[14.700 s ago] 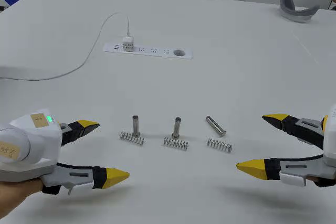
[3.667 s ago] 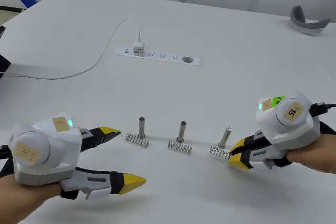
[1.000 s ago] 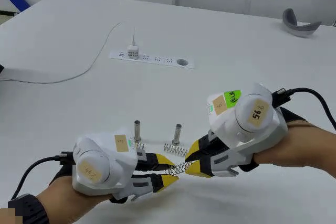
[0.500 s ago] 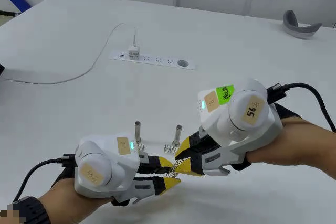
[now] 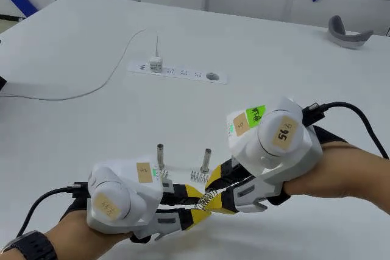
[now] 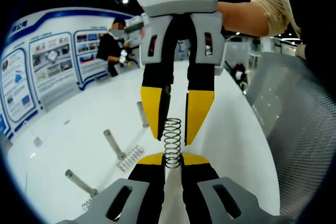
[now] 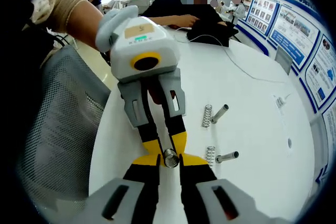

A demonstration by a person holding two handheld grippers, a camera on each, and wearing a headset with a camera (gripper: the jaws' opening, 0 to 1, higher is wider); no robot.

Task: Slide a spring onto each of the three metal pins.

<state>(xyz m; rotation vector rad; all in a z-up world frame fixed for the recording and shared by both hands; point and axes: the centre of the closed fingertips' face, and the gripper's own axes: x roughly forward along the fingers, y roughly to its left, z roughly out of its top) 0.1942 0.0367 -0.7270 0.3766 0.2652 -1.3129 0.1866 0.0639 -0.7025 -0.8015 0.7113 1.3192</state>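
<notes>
Your left gripper (image 6: 166,160) is pinched narrow on one end of a spring (image 6: 171,139). Your right gripper (image 7: 170,160) meets it tip to tip, closed narrow on the other end, so the spring bridges the two over the worktop (image 5: 274,59). Just beyond the tips a pin (image 5: 206,159) stands upright with a loose spring (image 5: 197,176) lying at its foot. A second pin (image 5: 161,153) stands beyond your left gripper.
</notes>
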